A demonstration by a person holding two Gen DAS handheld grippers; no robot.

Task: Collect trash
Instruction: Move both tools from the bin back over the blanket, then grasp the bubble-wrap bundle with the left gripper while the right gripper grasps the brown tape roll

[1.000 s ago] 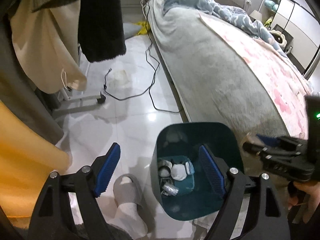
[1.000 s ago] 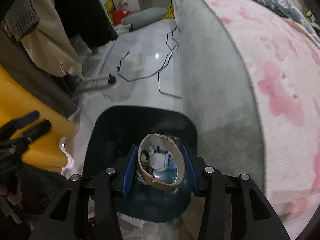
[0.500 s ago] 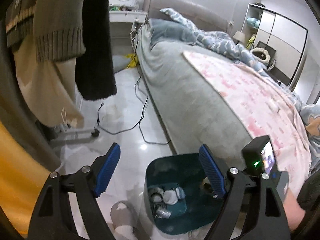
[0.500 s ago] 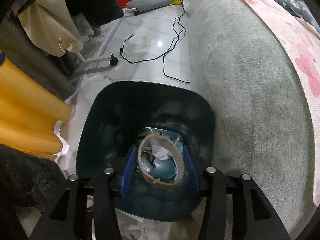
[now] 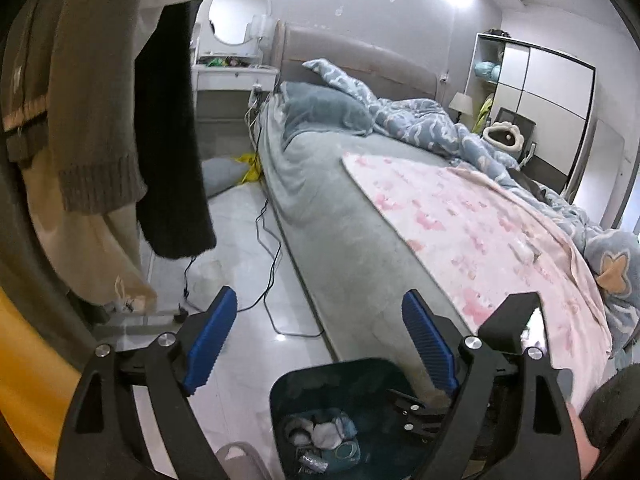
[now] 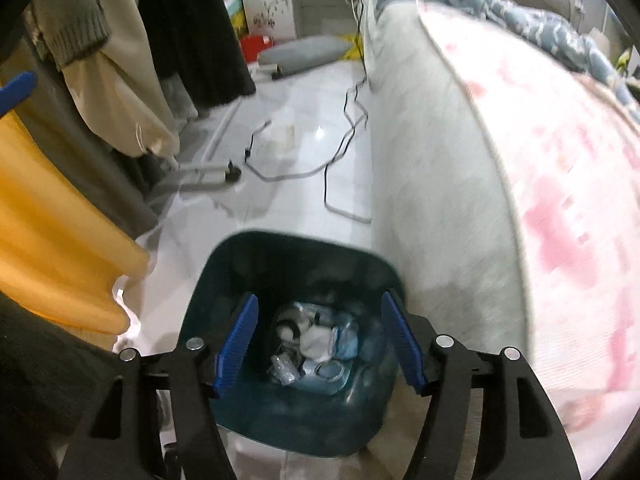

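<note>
Your right hand-held gripper [image 6: 318,344] hangs over the one dark teal bin [image 6: 240,256] on the floor beside the bed [image 6: 432,184], its jaws opening with nothing between them. The trash [image 6: 316,340] lies in the bin's bottom. Your left hand-held gripper [image 5: 320,340] is spreading wide, also empty.

A dark teal bin [image 6: 296,264] is seen beside a bed covered in a grey sheet [image 5: 340,208], a white blanket with pink blotches [image 5: 480,232] and a blue quilt with pale cloud shapes [image 5: 432,128], near a yellow-orange cloth [image 6: 52,232].
</note>
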